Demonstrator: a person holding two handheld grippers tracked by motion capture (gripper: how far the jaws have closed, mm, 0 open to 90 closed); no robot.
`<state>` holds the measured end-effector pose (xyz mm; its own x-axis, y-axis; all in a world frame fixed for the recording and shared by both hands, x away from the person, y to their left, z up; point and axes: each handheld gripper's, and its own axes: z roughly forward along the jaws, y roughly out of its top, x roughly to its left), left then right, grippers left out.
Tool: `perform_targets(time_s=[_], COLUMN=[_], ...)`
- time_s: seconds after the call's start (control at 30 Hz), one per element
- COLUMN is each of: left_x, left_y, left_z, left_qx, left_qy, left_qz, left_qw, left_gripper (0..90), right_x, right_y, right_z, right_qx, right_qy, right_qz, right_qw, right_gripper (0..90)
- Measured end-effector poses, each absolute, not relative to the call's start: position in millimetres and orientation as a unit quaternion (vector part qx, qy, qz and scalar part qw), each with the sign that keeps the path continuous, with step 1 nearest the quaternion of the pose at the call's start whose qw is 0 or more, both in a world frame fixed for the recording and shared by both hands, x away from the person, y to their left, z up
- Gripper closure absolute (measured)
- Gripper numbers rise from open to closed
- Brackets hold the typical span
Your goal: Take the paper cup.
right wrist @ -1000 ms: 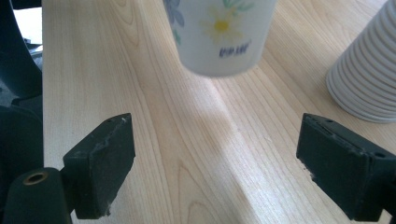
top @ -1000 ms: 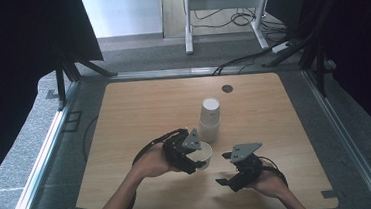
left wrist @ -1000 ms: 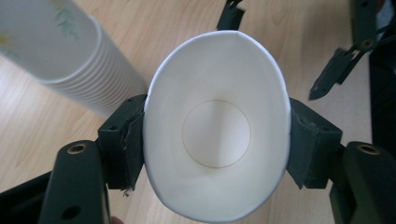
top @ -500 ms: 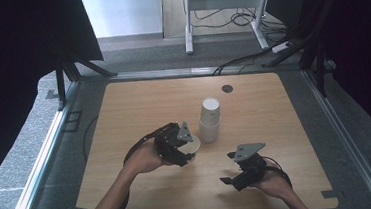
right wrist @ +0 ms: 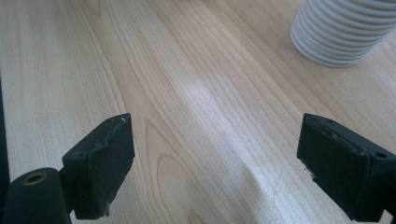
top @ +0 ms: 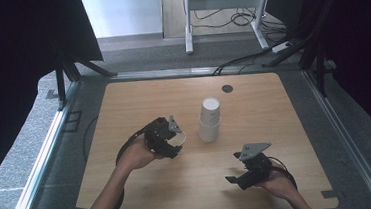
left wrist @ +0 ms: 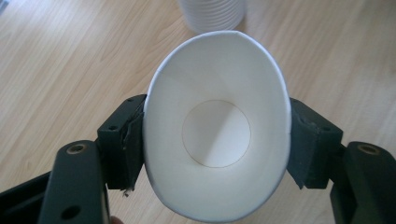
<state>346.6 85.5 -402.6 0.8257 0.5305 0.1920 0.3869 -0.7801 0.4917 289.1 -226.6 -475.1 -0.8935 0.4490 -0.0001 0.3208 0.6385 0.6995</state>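
The left gripper (left wrist: 215, 154) pinches a single white paper cup (left wrist: 217, 140) squeezed oval between its pads, just short of the upside-down stack of white paper cups (top: 209, 119), while the right gripper (right wrist: 215, 168) hovers spread and empty above the light wooden table (top: 285, 126).

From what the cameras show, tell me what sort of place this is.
Probably a lab recording station: a bare wooden table ringed by black curtains, cables on the floor, and a stack of paper cups.
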Motion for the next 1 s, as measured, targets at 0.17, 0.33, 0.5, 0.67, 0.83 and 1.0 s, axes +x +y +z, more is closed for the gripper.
perform_targets(time_s=[0.17,0.33,0.5,0.67,0.83,1.0], left_x=[355.8,363.7,368.4,370.8,372.0,372.7], left_y=[92.2,95.6,95.0,92.6,90.7,89.9], left_z=[-414.1,-427.3,-432.9,-435.4,-438.7,-441.7], left_qx=[0.924,0.917,0.914,0.914,0.913,0.912], left_qy=[0.271,0.292,0.301,0.305,0.307,0.311], left_qz=[0.162,0.158,0.161,0.165,0.166,0.164], left_qw=[0.217,0.22,0.218,0.213,0.211,0.21], left_gripper=[30.0,29.9,29.8,29.7,29.5,29.1], right_x=[288.9,289.2,289.6,289.8,290.5,291.0], right_y=[-224.9,-224.7,-225.1,-226.2,-226.9,-227.0], right_z=[-477.8,-480.1,-481.3,-481.7,-482.6,-484.1], right_qx=[0.213,0.212,0.213,0.215,0.218,0.22], right_qy=[0.904,0.907,0.908,0.908,0.907,0.908], right_qz=[0.359,0.353,0.35,0.349,0.349,0.346], right_qw=[0.088,0.088,0.087,0.088,0.087,0.084], right_gripper=[11.3,11.3,11.5,11.6,11.6,11.6])
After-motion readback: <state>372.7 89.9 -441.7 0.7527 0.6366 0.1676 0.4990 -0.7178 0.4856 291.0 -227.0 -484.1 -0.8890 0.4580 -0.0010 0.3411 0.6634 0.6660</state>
